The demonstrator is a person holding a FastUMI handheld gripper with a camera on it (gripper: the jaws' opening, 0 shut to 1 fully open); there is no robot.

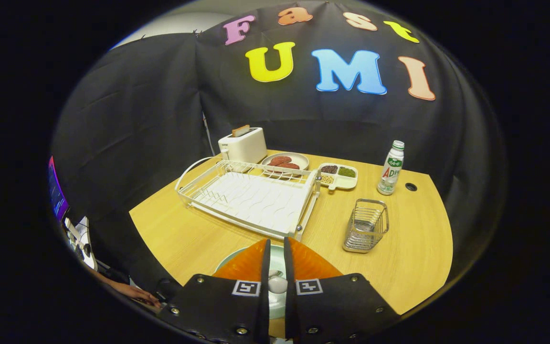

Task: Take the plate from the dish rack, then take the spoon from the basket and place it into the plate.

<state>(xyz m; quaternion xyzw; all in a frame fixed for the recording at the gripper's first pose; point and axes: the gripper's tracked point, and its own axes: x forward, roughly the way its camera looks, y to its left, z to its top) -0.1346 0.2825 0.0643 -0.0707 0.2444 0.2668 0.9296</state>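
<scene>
In the gripper view, the gripper (pixel 275 260) is low over the wooden counter (pixel 413 258), and its jaws stand almost closed, with only a narrow gap between them. In this gap I see something pale and rounded, probably the spoon (pixel 277 284), with its bowl toward the camera. It seems the jaws hold it, but the view is poor here and I cannot be sure that both press on it. Directly under the jaws lies the plate (pixel 229 258), a pale greenish rim showing on the near side of the counter. The dish rack (pixel 251 198) stands just beyond the jaws and has no plate in it. The wire basket (pixel 366 225) is beyond them to the right, and it looks empty.

By my judgement the step in hand is to put the spoon into the plate. To do it well, the jaws should come down until the spoon nearly touches the middle of the plate, stay level, and open slowly, so the spoon does not bounce or slide over the rim.
</scene>
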